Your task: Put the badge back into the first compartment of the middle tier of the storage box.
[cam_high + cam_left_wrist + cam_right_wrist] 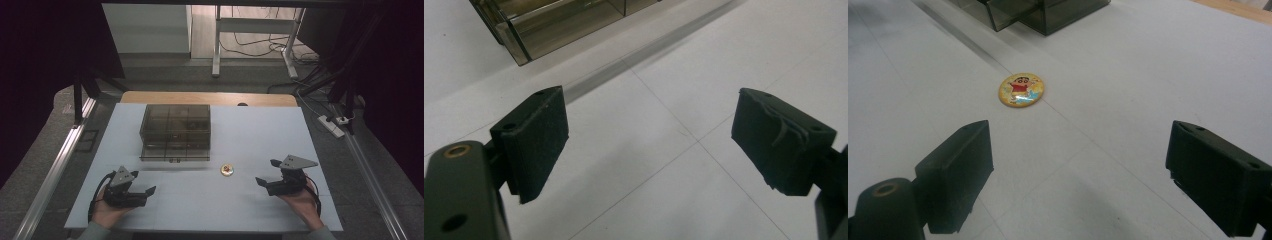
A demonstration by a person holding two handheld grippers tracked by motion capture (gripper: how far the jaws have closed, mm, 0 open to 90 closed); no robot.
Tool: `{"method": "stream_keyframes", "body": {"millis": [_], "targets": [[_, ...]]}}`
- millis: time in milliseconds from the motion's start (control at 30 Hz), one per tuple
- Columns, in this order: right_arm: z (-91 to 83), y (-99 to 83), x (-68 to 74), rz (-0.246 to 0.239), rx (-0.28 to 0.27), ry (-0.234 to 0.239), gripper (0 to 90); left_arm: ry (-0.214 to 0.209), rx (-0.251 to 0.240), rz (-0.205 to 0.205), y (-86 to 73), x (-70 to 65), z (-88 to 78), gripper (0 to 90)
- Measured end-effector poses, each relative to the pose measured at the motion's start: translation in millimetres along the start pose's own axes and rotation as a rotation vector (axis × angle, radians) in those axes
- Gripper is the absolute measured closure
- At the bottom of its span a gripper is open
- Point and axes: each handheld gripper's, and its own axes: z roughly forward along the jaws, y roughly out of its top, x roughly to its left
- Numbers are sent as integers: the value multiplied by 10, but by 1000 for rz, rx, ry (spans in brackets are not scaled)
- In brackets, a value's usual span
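Two grippers lay wide apart, both released: the left gripper (151,190) at lower left gaped over bare table (200,200), the right gripper (265,172) at lower right gaped empty. Between them, lower centre, sat the badge (227,170), just right of the box (175,131). Flat and slick, the badge might skid away from closing pads.
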Motion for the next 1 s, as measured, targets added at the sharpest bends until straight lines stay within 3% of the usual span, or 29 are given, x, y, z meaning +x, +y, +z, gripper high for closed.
{"method": "stream_keyframes", "body": {"millis": [633, 1000], "targets": [[147, 153, 99, -20, 5, 36, 112, 2, 7, -5, 2, 4, 13, 151], [273, 220, 143, -46, 34, 48, 113, 1, 11, -3, 5, -9, 23, 151]]}}
